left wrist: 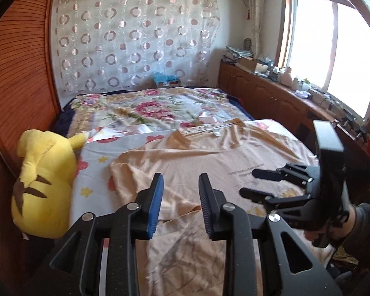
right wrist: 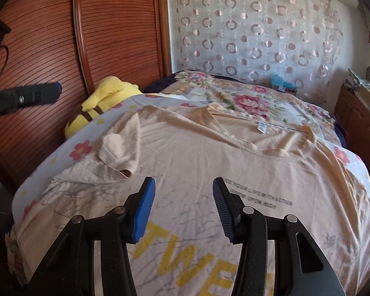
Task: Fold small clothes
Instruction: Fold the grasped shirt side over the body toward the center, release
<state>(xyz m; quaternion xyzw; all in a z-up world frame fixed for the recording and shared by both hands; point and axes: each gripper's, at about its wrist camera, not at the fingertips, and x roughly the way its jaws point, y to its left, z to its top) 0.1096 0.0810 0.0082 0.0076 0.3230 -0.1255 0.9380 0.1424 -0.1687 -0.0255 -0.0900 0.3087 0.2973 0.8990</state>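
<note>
A peach T-shirt lies spread face up on the bed, collar toward the far wall, its left sleeve folded inward over the chest. The left gripper hangs above the shirt with a narrow gap between its blue pads and nothing in it. The right gripper stands moderately apart over the printed lettering (yellow letters below, small black text beside), apparently clear of the cloth. A yellow plush toy sits against the wooden wardrobe.
</note>
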